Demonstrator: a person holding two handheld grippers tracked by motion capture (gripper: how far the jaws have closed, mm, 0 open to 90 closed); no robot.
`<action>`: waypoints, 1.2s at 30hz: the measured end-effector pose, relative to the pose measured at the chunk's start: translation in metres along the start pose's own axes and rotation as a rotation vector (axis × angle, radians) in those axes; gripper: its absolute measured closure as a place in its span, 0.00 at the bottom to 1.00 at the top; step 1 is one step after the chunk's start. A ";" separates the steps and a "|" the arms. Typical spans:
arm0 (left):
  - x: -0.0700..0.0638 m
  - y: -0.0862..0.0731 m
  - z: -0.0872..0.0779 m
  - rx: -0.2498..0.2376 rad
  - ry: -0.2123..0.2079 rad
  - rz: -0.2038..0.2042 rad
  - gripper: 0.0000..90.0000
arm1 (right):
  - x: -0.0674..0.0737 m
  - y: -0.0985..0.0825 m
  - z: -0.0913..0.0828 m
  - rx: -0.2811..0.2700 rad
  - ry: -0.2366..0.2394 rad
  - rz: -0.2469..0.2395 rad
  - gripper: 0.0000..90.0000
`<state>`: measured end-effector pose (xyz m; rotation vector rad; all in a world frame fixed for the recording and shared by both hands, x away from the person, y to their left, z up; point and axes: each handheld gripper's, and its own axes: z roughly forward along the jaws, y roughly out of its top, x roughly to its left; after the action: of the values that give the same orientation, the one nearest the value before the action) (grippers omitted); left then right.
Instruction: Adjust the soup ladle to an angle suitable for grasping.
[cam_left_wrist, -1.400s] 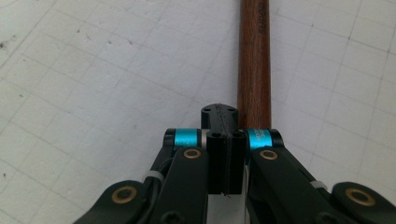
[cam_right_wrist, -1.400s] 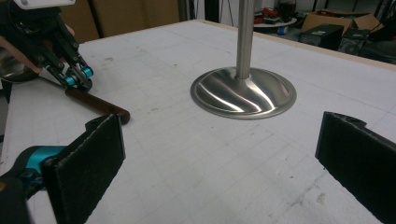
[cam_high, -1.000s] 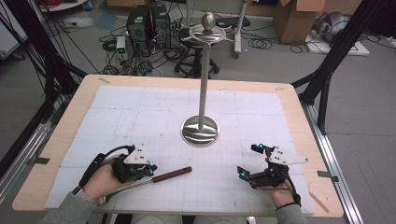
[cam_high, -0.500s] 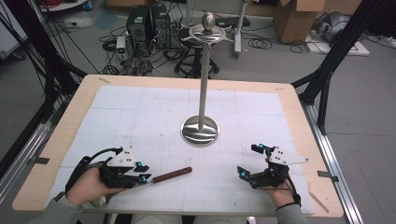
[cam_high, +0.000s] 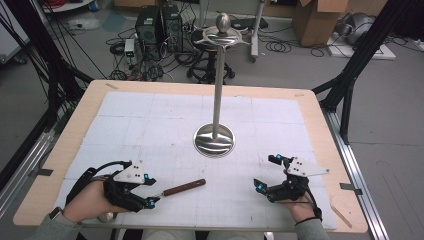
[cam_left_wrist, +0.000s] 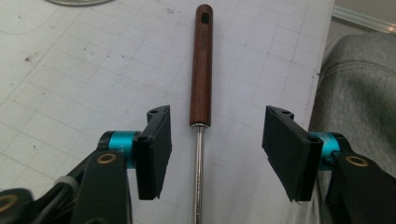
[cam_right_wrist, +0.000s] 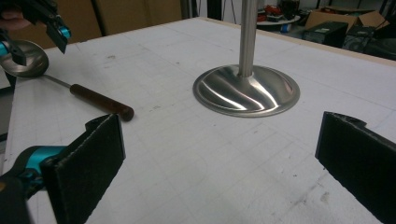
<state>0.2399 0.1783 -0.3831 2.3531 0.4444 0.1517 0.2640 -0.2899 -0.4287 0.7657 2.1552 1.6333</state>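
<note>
A ladle with a dark wooden handle (cam_high: 184, 187) and a thin metal shaft lies on the white mat at the front left. Its steel bowl (cam_right_wrist: 23, 57) sits by the person's left hand. My left gripper (cam_high: 150, 190) is open and low over the mat. In the left gripper view its jaws straddle the shaft just behind the wooden handle (cam_left_wrist: 201, 65), without touching it. My right gripper (cam_high: 266, 172) is open at the front right with nothing between its jaws. It faces the steel stand (cam_right_wrist: 246, 91).
A tall steel stand rises mid-table from a round base (cam_high: 214, 140), with its pole (cam_high: 218, 80) ending in a disc and ball. The white grid mat (cam_high: 150, 115) covers a wooden tabletop. Cables, computers and boxes sit on the floor beyond.
My left gripper has shifted slightly left and toward the person along the ladle's shaft. The ladle and the right gripper have stayed put.
</note>
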 end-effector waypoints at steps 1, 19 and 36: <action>0.000 0.001 0.000 0.003 0.003 -0.010 0.41 | 0.000 0.000 0.000 -0.001 0.002 -0.001 0.00; 0.006 -0.001 0.002 0.103 0.041 -0.021 0.19 | 0.000 0.000 0.001 0.004 0.008 -0.002 0.00; 0.006 -0.007 0.009 0.347 0.005 0.056 0.46 | -0.008 0.000 0.007 -0.004 0.011 0.023 0.00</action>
<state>0.2454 0.1788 -0.3946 2.7073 0.4357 0.1131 0.2743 -0.2893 -0.4311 0.7853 2.1576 1.6566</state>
